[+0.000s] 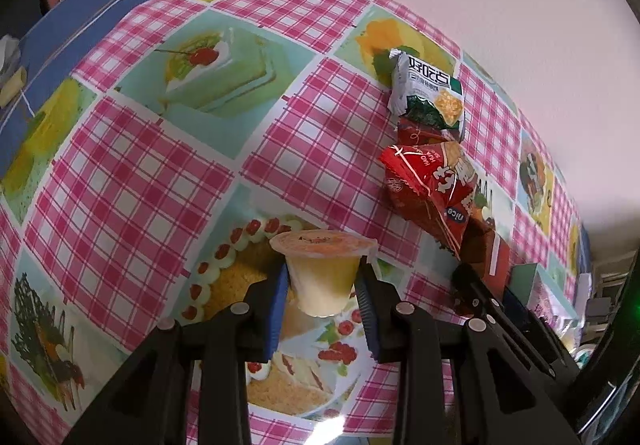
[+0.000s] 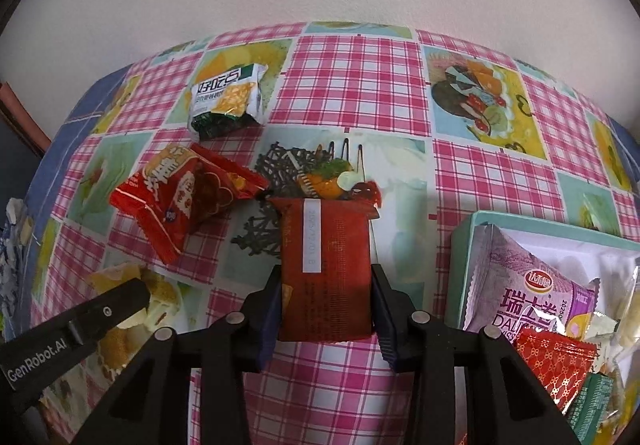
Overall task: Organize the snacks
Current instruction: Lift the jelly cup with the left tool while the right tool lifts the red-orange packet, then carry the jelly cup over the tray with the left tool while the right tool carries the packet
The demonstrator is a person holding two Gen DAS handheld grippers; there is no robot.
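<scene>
A yellow pudding cup [image 1: 323, 245] with a sealed lid sits between the blue pads of my left gripper [image 1: 324, 271], which is shut on it just above the tablecloth. My right gripper [image 2: 326, 277] is shut on a dark red flat packet [image 2: 326, 245] that carries a white date strip. That packet [image 1: 496, 257] also shows at the right edge of the left wrist view. On the cloth lie a green-and-white cracker packet [image 2: 228, 101] [image 1: 430, 93] and a bright red snack packet [image 2: 180, 193] [image 1: 432, 185]. The left gripper's finger [image 2: 120, 297] appears at lower left in the right wrist view.
A teal box [image 2: 464, 245] at the right holds several packets, a purple one [image 2: 532, 293] on top. The pink checkered tablecloth [image 2: 360, 85] with cake pictures runs to a plain wall behind. Its blue border [image 1: 80, 17] marks the left edge.
</scene>
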